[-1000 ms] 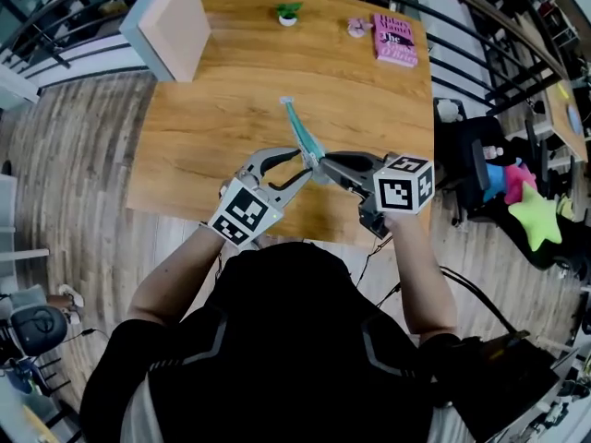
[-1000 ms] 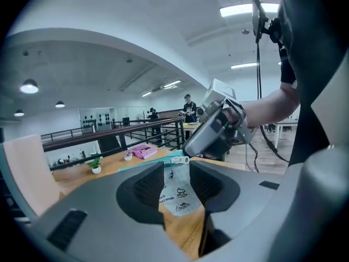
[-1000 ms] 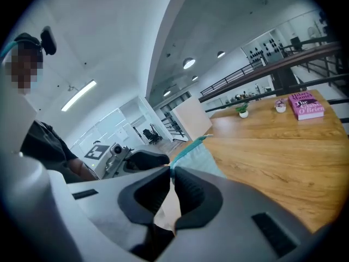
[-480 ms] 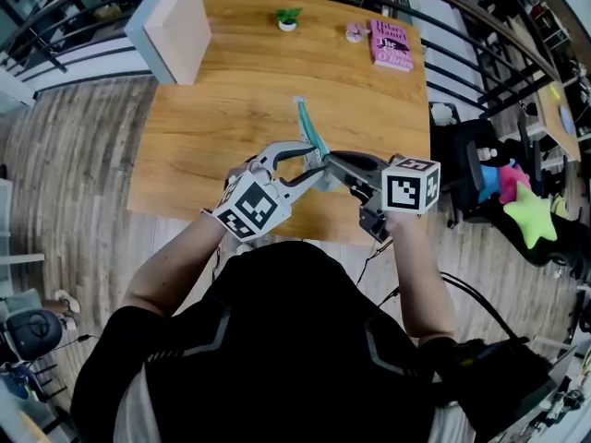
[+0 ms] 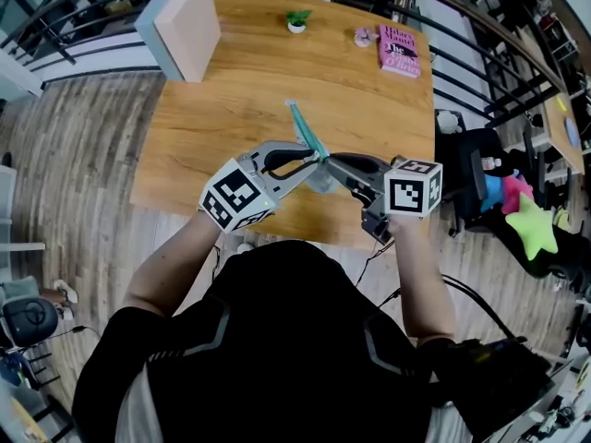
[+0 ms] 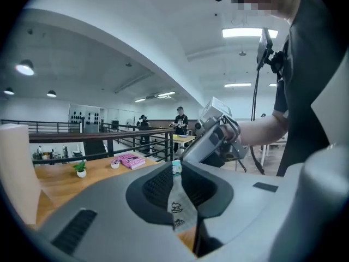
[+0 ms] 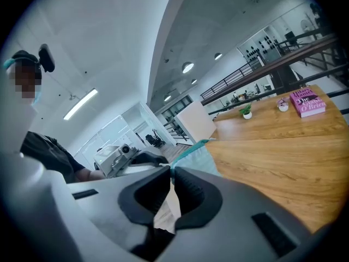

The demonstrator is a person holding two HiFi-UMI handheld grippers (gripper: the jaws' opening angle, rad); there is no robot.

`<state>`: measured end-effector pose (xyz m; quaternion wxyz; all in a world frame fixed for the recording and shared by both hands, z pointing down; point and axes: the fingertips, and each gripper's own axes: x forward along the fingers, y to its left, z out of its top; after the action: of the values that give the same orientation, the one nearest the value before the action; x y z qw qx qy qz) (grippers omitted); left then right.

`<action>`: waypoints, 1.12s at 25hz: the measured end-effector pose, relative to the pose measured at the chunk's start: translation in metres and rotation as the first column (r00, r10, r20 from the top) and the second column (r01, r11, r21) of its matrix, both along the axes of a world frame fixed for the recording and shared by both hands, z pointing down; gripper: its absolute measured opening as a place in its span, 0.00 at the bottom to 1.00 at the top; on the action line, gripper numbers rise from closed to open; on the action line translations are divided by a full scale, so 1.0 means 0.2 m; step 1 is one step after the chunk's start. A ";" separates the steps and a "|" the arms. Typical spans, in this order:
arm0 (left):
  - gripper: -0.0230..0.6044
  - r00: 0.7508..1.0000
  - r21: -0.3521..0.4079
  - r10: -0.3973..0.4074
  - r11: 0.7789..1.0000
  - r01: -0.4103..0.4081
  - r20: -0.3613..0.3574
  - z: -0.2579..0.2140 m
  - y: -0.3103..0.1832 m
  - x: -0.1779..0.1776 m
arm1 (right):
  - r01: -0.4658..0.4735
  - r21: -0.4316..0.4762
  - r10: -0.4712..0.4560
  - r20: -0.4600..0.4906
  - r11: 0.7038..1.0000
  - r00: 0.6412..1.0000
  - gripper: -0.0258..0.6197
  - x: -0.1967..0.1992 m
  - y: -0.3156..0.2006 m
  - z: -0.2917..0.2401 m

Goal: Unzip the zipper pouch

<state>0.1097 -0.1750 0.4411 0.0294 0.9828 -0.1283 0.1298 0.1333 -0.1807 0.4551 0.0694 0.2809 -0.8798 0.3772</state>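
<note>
Overhead, left tongs are closing on a teal zipper pouch, right tongs clench it; only the left gripper view shows tiny drawings printed there

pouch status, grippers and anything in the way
Left gripper jaws closing on zipper pouch edge. Right gripper shut on it. Held up over table. Nothing blocking.

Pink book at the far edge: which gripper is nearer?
Right. The right gripper is on the book's side of the table; the left gripper, jaws closing with the pouch between them, is further left.
</note>
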 end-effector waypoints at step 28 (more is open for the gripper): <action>0.09 0.996 -0.042 -0.087 0.995 0.087 0.017 0.02 -0.02 -0.07 | 0.159 0.056 -0.155 -0.066 0.986 0.986 0.09 -0.06 0.01 0.02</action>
<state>0.0956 -0.1797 0.4451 0.0553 0.9744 -0.1684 0.1386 0.1203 -0.1786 0.4582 0.1174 0.2243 -0.9076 0.3349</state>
